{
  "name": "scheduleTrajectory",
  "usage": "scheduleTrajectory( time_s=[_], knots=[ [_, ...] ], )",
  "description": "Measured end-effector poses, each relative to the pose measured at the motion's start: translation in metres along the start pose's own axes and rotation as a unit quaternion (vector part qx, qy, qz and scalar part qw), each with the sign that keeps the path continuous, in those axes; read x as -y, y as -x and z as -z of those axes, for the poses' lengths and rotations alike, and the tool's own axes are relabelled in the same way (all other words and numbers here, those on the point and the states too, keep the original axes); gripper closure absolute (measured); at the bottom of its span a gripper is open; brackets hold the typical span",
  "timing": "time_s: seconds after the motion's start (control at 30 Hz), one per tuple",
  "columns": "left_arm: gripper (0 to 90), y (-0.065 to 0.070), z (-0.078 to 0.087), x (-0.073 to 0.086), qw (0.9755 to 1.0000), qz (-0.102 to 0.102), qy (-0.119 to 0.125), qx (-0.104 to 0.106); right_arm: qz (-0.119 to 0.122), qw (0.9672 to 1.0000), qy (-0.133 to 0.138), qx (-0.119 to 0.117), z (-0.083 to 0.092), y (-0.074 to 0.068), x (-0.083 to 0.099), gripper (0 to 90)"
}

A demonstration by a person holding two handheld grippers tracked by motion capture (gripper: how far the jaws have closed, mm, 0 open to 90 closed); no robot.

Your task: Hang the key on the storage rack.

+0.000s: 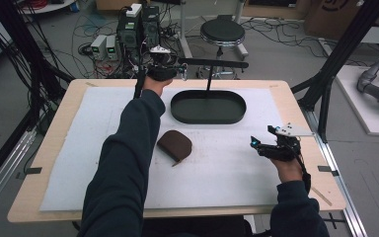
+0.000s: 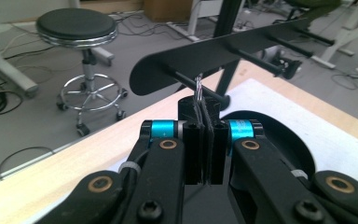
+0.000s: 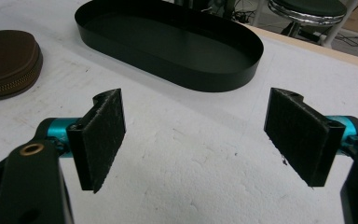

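Left gripper (image 2: pixel 204 140) has its jaws pressed together on a small metal ring (image 2: pixel 198 88). The ring sticks up just above the pads and sits right against one peg (image 2: pixel 200 88) of the black rack (image 2: pixel 214 51); can't tell if it is actually on the peg or just touching it. In the high view that gripper (image 1: pixel 170 69) is up at 12 o'clock of the table (image 1: pixel 54 123), at the left end of the rack's crossbar.

The rack stands on a post rising from the black oval tray (image 1: pixel 208 107), which sits at about 1 o'clock from table centre on the white mat (image 1: pixel 89 148). More pegs run along the crossbar toward its far end.

Brown zipped pouch (image 1: pixel 175 145) lies flat near mat centre, at 7 o'clock from the tray, apart from it. In the right gripper view the pouch (image 3: pixel 7 60) is at 10 o'clock and the tray (image 3: pixel 168 42) at 12.

Right gripper (image 1: pixel 261 145) hangs just above the mat at 4 o'clock of the table, well apart from tray and pouch. Its jaws stand wide apart, nothing between the pads (image 3: pixel 105 135), bare mat below.

Black stool (image 1: pixel 222 32) on the floor beyond the table's far edge.
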State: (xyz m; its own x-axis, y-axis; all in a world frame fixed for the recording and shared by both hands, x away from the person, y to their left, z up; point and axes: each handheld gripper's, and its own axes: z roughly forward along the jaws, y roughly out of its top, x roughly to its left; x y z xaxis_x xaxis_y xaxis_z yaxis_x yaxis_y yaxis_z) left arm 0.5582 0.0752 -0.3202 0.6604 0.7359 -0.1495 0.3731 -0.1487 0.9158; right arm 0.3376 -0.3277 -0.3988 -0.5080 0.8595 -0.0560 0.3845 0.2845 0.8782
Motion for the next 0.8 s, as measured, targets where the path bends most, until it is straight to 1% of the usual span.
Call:
scheduleTrajectory(
  time_s=[0.07, 0.1, 0.17, 0.2, 0.27, 0.33, 0.37, 0.43, 0.47, 0.5, 0.53, 0.57, 0.63, 0.73, 0.8],
  knots=[
    [86.8, -0.001, -0.003, 0.001, 0.9999, 0.009, 0.003, -0.011, 0.001, 1.0000, -0.001, 0.000, 0.000, 0.000, 0.000, 20.8],
    [86.3, -0.001, -0.004, 0.002, 0.9998, 0.012, 0.000, -0.014, 0.001, 1.0000, 0.000, 0.000, 0.000, 0.000, 0.000, 20.8],
    [83.7, -0.001, -0.005, 0.006, 0.9997, 0.011, -0.008, -0.021, 0.001, 1.0000, 0.000, 0.000, -0.001, 0.000, 0.001, 20.8],
    [78.8, -0.001, -0.004, 0.008, 0.9996, 0.010, -0.011, -0.026, 0.000, 1.0000, 0.000, 0.000, 0.000, 0.000, 0.000, 20.8],
    [67.5, -0.002, -0.001, 0.013, 0.9993, 0.019, -0.010, -0.031, -0.001, 1.0000, -0.002, -0.001, -0.001, 0.000, 0.000, 20.7],
    [62.2, -0.004, 0.006, 0.020, 0.9991, 0.025, -0.013, -0.032, 0.001, 1.0000, -0.003, -0.001, -0.001, -0.001, 0.000, 20.8],
    [57.1, -0.005, 0.009, 0.022, 0.9991, 0.025, -0.013, -0.032, 0.002, 1.0000, -0.004, -0.003, -0.002, -0.001, 0.000, 20.8],
    [48.4, -0.005, 0.020, 0.031, 0.9988, 0.038, -0.005, -0.030, 0.003, 1.0000, -0.004, -0.004, -0.002, -0.003, 0.000, 20.8],
    [43.9, -0.005, 0.025, 0.034, 0.9988, 0.039, -0.002, -0.030, 0.006, 1.0000, -0.004, -0.004, -0.003, -0.003, 0.000, 20.8],
    [39.5, -0.004, 0.032, 0.039, 0.9987, 0.043, 0.008, -0.025, 0.007, 1.0000, -0.004, -0.004, -0.003, -0.004, 0.000, 20.8],
    [34.9, -0.003, 0.039, 0.043, 0.9986, 0.047, 0.012, -0.022, 0.006, 1.0000, -0.005, -0.004, -0.003, -0.004, 0.000, 20.7],
    [30.7, -0.001, 0.045, 0.047, 0.9984, 0.048, 0.017, -0.025, 0.006, 1.0000, -0.004, -0.006, -0.003, -0.005, 0.000, 20.7],
    [20.6, 0.002, 0.058, 0.054, 0.9985, 0.041, 0.020, -0.029, 0.007, 0.9999, -0.005, -0.006, -0.004, -0.006, -0.001, 20.8],
    [19.5, 0.006, 0.076, 0.063, 0.9989, 0.032, 0.028, -0.022, 0.010, 0.9999, -0.009, -0.006, -0.005, -0.008, -0.001, 20.8],
    [19.5, 0.008, 0.089, 0.070, 0.9988, 0.026, 0.035, -0.022, 0.014, 0.9999, -0.009, -0.006, -0.005, -0.009, -0.001, 20.8]
  ],
)
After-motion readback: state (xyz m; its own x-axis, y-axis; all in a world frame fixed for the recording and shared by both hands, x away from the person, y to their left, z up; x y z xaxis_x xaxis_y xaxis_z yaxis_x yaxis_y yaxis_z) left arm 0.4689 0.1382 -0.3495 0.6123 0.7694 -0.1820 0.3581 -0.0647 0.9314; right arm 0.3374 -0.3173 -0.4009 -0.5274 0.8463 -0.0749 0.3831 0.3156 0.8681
